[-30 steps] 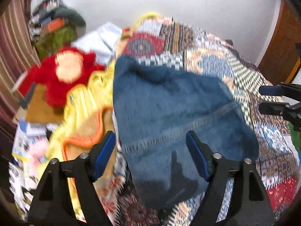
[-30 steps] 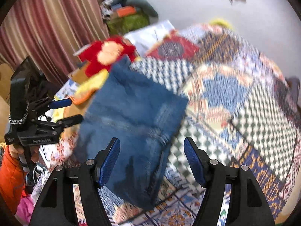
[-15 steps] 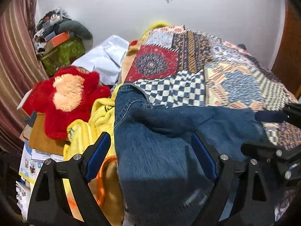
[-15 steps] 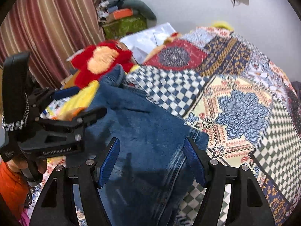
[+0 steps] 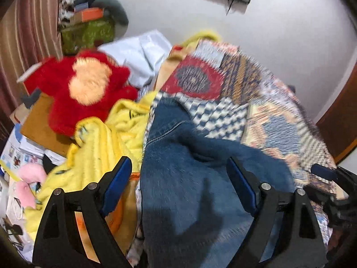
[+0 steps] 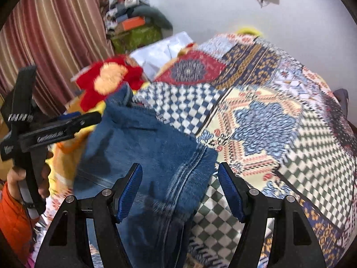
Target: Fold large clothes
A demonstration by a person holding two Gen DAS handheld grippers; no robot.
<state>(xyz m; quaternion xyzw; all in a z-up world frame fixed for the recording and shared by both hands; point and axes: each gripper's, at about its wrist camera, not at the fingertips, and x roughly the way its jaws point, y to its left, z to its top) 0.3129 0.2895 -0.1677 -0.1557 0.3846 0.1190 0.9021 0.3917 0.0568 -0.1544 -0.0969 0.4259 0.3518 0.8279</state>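
1. Both tools are spread wide and gripping nothing: the left gripper (image 5: 179, 187) hangs over the jeans (image 5: 200, 178), and the right gripper (image 6: 179, 192) hangs over their near corner.
2. The jeans lie in a folded bundle on the patchwork quilt (image 6: 279, 122) of the bed, at its left side, touching the yellow blanket (image 5: 100, 147).
3. Risk one: close on only the top layer and the fold peels apart as the denim lifts.
4. Risk two: heavy denim, narrow pads; a shallow bite at the seam could slip out.
5. Risk three: the left gripper could snag the yellow blanket, or drag the quilt along.
6. Writing: white lettering on the left gripper's body, too blurred to read. No brand label shows on the jeans.
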